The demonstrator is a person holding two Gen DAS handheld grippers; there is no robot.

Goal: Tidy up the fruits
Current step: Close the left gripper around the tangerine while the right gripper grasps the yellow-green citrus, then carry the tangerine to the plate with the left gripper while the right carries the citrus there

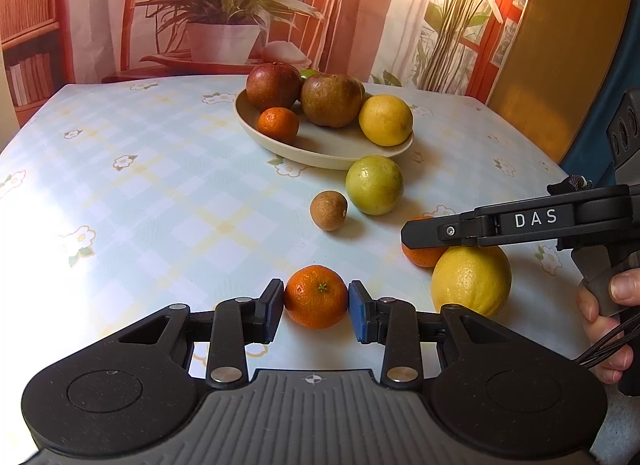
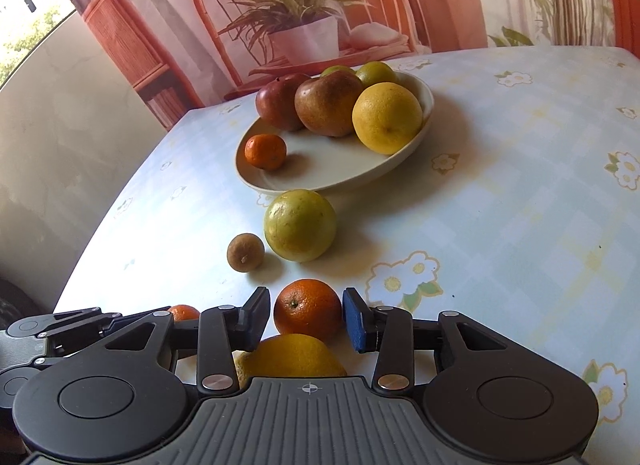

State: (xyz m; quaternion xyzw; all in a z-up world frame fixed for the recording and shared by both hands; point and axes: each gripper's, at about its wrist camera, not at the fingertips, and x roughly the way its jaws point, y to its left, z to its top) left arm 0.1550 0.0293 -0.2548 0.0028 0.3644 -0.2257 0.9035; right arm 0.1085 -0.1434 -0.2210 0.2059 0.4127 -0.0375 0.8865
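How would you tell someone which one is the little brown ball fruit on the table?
Find the cream bowl of fruit on the flowered tablecloth. Just in front of it, on the cloth, sits a big green fruit. The small brown fruit lies beside that one: the smallest loose fruit, dull tan, while its neighbours are green, orange or yellow.

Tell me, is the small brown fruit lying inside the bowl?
No. The brown fruit lies on the tablecloth, in front of the bowl, beside a green fruit.
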